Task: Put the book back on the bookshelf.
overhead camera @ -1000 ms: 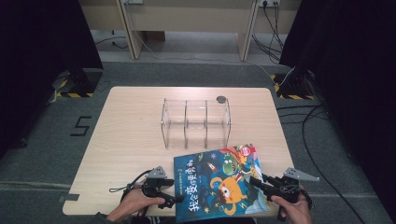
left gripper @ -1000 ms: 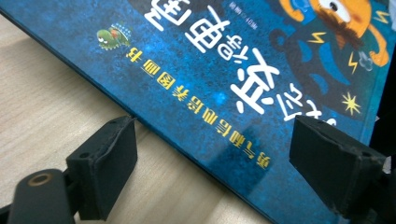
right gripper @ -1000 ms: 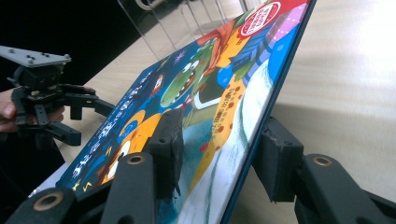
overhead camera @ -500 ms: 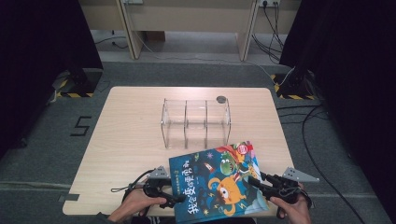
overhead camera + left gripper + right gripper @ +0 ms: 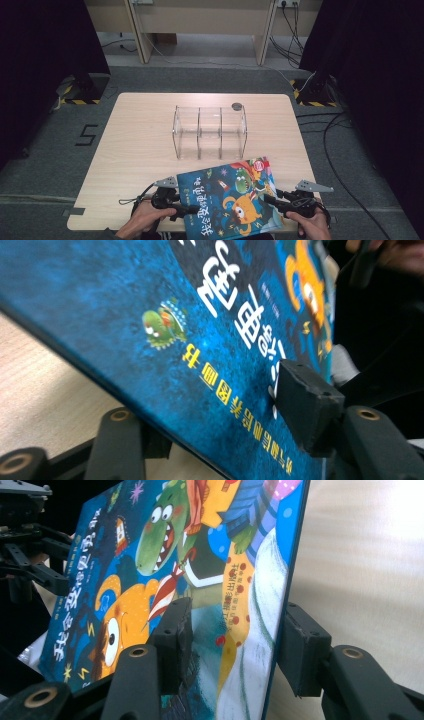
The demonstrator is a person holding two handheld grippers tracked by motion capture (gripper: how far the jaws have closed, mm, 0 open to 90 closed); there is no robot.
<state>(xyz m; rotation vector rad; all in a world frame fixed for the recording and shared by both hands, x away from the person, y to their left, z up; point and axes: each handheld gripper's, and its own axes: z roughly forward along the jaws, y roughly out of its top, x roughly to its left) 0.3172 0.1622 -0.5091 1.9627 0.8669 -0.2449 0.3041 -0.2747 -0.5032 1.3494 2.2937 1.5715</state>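
Picture book [image 5: 232, 200], blue cover with cartoon monsters, sat at the near edge of the table [image 5: 140, 145], on the person's side of the clear rack [image 5: 210, 132]. Its far corner lay just short of the rack's front wall; its near edge overhung the table edge. In the high view it lay skewed, far edge swung toward the rack's right end.

Left gripper [image 5: 187, 210] was at the book's left edge, well nearer the person than the rack. In the left gripper view the book [image 5: 210, 340] ran tilted between the jaws: one black pad pressed on the printed cover, the other tucked beneath the underside. Jaws narrow, clamped on the book. Bare wood showed under the raised edge.

Right gripper [image 5: 272, 201] was at the book's right edge, nearer than the rack's right end. In the right gripper view the book [image 5: 200, 565] stood between the jaws, one pad lying against the cover art; the other pad sat just beside the back face, and contact there could not be told. Jaws narrow around the book's edge.

A small dark round object [image 5: 236, 106] rested on the table at the rack's far right corner. The rack's three compartments were see-through to the wood.
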